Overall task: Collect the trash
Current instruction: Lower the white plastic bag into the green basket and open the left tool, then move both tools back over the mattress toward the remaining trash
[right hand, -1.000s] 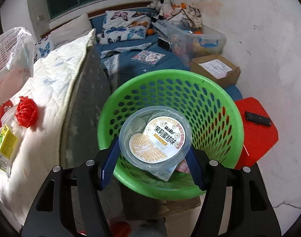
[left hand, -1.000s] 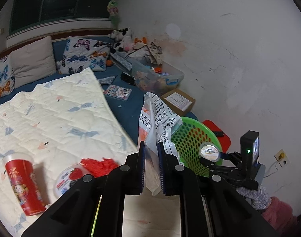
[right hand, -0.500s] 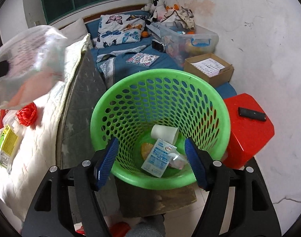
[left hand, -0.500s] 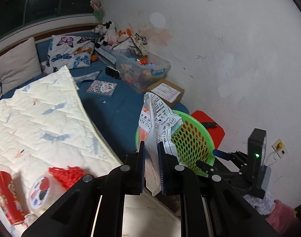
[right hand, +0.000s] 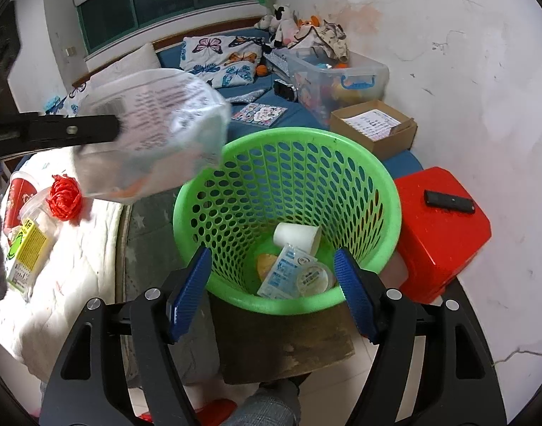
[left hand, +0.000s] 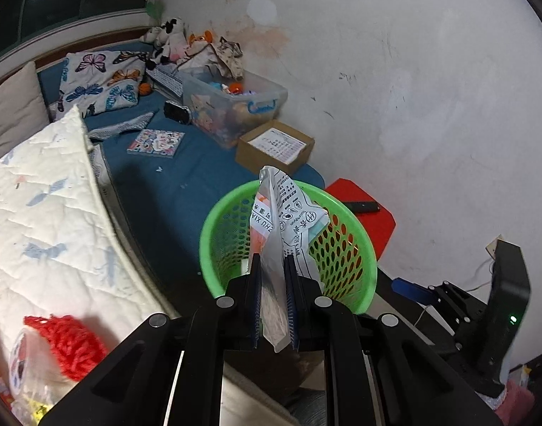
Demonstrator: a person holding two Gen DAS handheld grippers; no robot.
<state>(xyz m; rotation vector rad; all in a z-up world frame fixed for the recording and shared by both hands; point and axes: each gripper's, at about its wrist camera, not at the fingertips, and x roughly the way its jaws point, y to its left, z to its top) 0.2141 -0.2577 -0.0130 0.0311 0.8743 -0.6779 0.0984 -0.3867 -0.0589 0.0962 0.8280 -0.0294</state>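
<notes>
A green perforated basket (right hand: pixel 288 142) (left hand: pixel 356 284) stands beside the bed. Inside it lie a round lidded container (right hand: pixel 313 277), a white cup (right hand: pixel 296 236) and a small packet (right hand: pixel 283 273). My left gripper (left hand: pixel 274 266) is shut on a crumpled printed plastic bag (left hand: pixel 288 220) and holds it above the basket's near left rim; the right wrist view shows that bag (right hand: pixel 157 135) blurred at the basket's left edge. My right gripper (right hand: pixel 272 277) hovers over the basket's near rim, its jaws opening with nothing between them.
On the white quilt (right hand: pixel 75 255) lie a red net ball (right hand: pixel 63 195), a red cup (right hand: pixel 17 198) and a yellow-labelled container (right hand: pixel 27 248). A red stool (right hand: pixel 445 234) with a remote (right hand: pixel 448 201) stands right of the basket. A cardboard box (right hand: pixel 374 127) sits behind.
The round lidded container left my right gripper and now lies in the basket; the right jaws widened. My left gripper carried the plastic bag rightward to over the basket's rim.
</notes>
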